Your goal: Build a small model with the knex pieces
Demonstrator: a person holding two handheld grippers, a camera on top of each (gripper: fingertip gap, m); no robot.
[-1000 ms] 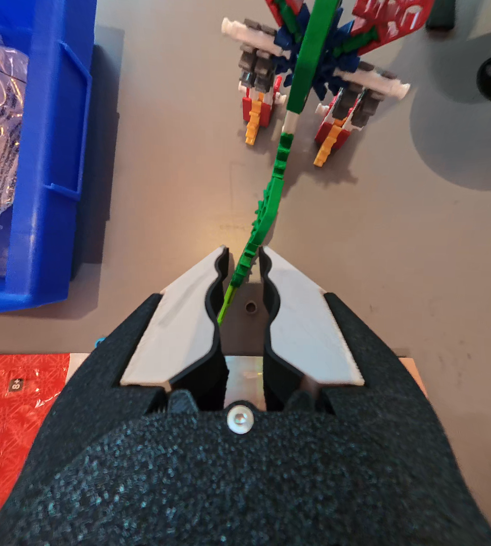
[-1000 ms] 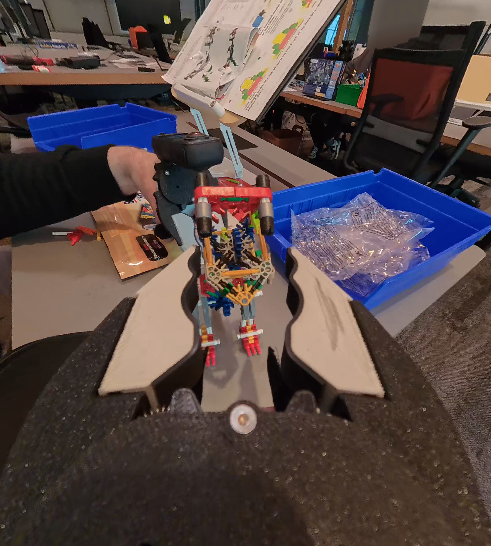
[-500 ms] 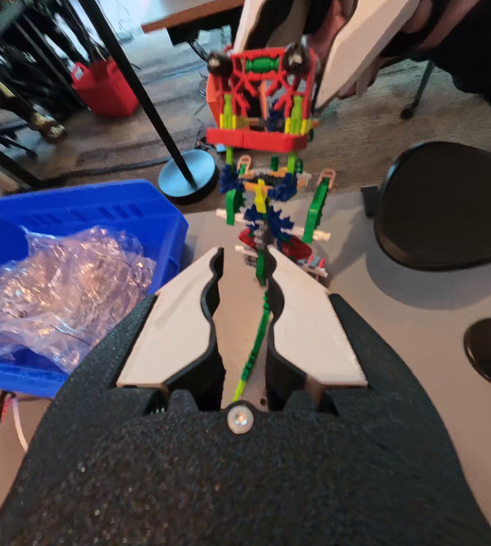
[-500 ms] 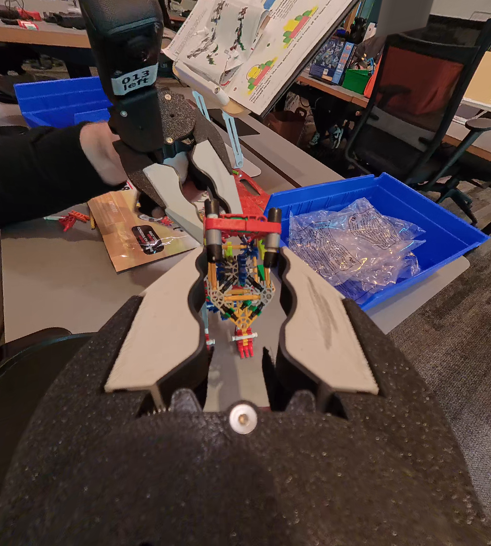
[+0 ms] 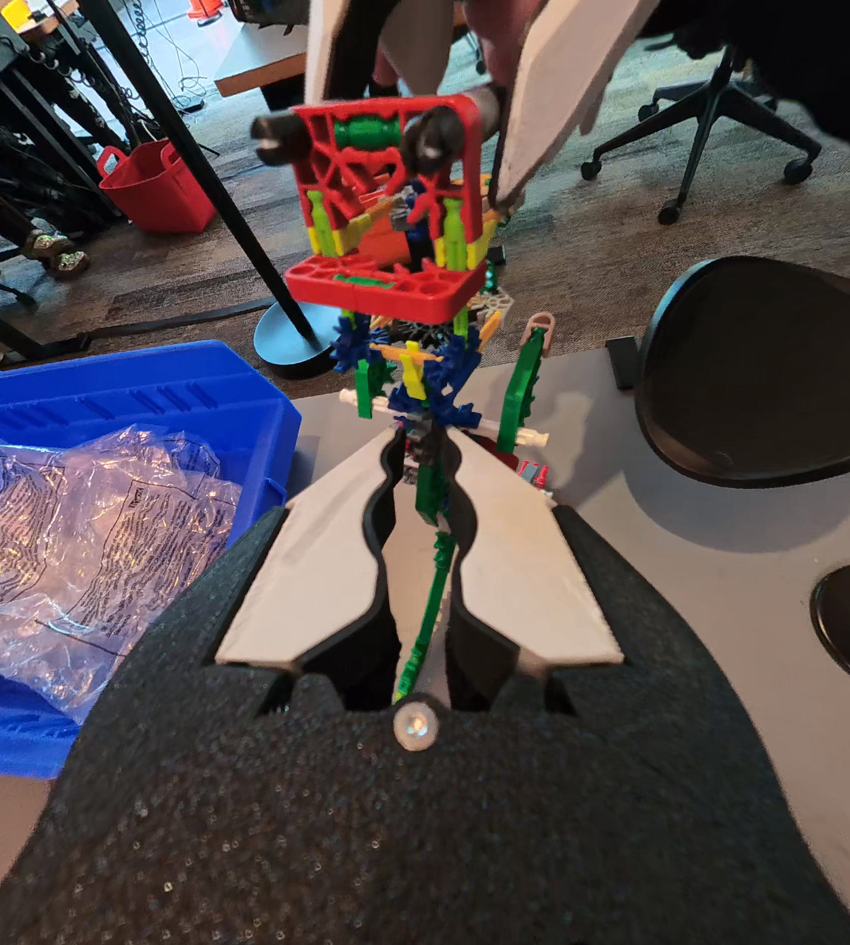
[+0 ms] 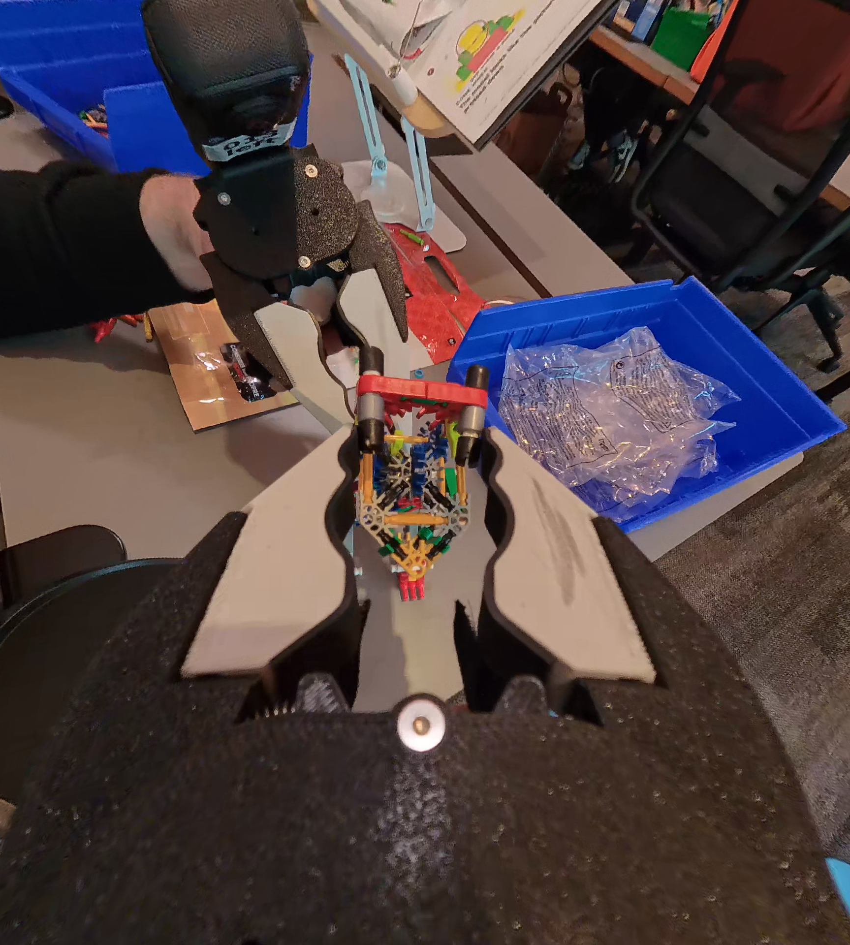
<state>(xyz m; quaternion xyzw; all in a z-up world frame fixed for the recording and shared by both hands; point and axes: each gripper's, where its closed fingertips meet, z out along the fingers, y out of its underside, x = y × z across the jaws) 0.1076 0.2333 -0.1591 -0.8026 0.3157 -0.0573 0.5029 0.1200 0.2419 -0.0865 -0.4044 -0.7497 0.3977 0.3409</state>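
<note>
A colourful toy model [image 5: 387,286] of rods and connectors, with a red frame head and a long green tail [image 5: 435,578], stands at the grey table's edge [image 5: 668,588]. My left gripper [image 5: 425,440] is closed to a narrow gap on the tail's base, and the tail runs back between its fingers. In the right wrist view the model [image 6: 412,486] sits between my right gripper's fingertips [image 6: 417,440], which press on the black cylinders at the sides of its head. The left gripper's fingers [image 6: 290,347] reach in from behind. The right gripper's fingers [image 5: 555,76] show above the head.
A blue bin [image 6: 719,307] with crumpled clear plastic bags [image 6: 607,419] stands beside the model. A second blue bin [image 6: 54,76], a booklet on a stand [image 6: 489,51], red packaging [image 6: 433,291] and a brown card [image 6: 218,358] lie behind. A black chair seat [image 5: 770,368] is close by. Tip to tip, the grippers are about 8 cm apart.
My left gripper tilted up from looking down at the table, slid along the green tail to its base and narrowed. My right gripper moved in and narrowed around the model's head.
</note>
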